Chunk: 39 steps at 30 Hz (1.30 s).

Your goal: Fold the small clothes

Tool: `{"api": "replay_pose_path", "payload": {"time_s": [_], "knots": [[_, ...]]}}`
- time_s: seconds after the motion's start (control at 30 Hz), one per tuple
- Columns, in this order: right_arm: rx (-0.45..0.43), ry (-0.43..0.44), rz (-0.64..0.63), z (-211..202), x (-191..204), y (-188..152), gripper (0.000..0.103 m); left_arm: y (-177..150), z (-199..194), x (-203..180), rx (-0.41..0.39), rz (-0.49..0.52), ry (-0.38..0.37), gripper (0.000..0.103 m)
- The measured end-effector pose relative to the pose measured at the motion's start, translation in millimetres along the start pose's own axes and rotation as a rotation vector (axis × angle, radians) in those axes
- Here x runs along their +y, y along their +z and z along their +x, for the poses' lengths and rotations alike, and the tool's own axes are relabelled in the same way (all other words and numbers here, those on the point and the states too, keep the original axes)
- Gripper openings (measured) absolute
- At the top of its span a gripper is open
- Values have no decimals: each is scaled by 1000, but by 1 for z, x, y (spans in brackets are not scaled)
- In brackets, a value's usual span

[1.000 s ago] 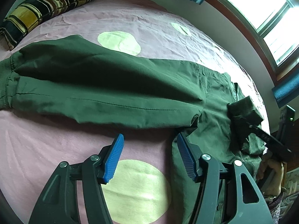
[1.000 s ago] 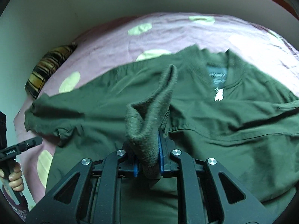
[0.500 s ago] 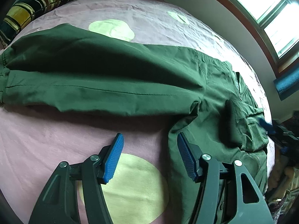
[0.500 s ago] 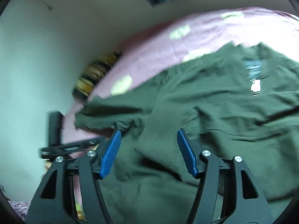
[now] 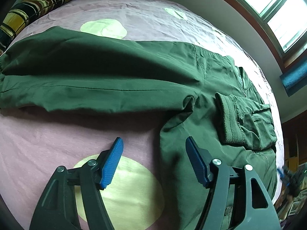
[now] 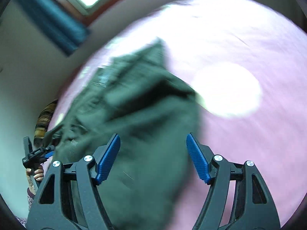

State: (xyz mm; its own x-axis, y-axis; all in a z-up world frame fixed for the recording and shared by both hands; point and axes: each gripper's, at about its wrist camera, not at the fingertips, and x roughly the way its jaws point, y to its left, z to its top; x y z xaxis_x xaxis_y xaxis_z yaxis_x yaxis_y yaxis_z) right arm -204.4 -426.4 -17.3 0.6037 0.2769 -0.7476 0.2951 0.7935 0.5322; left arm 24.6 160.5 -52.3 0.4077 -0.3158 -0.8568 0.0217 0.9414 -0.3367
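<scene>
Far left of the L wrist view, a striped pillow (image 5: 32, 5) at the head of the pink bed sheet (image 5: 48, 138), well beyond the left gripper (image 5: 153, 163). Then the green jacket (image 5: 115, 72), spread flat across the bed ahead of that gripper: one long sleeve (image 5: 76, 95) runs out to the left, unfolded, not yet brought in. L gripper hovers low, jaws apart, they've just been opening a bit wider, nothing between the blue pads but sheet on one side and the jacket's side edge under the right-hand pad; no grip. Moving right: the other sleeve's ribbed cuff (image 5: 230, 120) lies folded in across the jacket body, ahead and right of the L gripper, so that's one fold done, I'd say. Far right edge, a blurry bit of the other tool. R wrist view now, v. blurred: the left tool and the hand on it at lower left, jacket fabric under and ahead of the right gripper (image 6: 153, 157), bare pink sheet w/ a pale dot to its right. R jaws have just been opening, stand wide, released, cloth beneath them but not pinched. Left to do, by my read: long sleeve in, then body folded up. Roughly a third along.
</scene>
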Motion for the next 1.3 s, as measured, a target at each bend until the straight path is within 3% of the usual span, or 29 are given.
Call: {"api": "replay_pose_path", "payload": {"time_s": [0.1, 0.27, 0.3, 0.33, 0.4, 0.5, 0.6, 0.9, 1.07, 1.3], "knots": [[48, 107, 62, -7, -18, -33, 71, -1, 2, -4, 8, 5, 6, 67], [172, 322, 43, -11, -6, -67, 71, -4, 2, -10, 16, 13, 3, 67], [191, 330, 20, -9, -2, -73, 69, -5, 2, -12, 18, 17, 0, 67], [205, 317, -17, -7, 4, -79, 66, -6, 2, -13, 19, 18, -2, 67], [234, 265, -48, -3, 8, -86, 25, -7, 2, -14, 20, 18, -3, 67], [237, 272, -14, -6, 0, -92, 14, -8, 2, -16, 23, 19, -7, 67], [243, 280, 13, -9, -8, -102, 11, -10, 0, -16, 26, 19, -8, 67], [261, 323, 46, 4, -11, -89, 11, -15, -11, 7, 10, -7, 17, 67], [242, 287, 7, -6, -10, -74, 23, -18, -28, 40, -25, -61, 40, 67], [37, 150, -63, -36, 11, -18, 34, -19, -64, 110, -116, -228, 42, 67]]}}
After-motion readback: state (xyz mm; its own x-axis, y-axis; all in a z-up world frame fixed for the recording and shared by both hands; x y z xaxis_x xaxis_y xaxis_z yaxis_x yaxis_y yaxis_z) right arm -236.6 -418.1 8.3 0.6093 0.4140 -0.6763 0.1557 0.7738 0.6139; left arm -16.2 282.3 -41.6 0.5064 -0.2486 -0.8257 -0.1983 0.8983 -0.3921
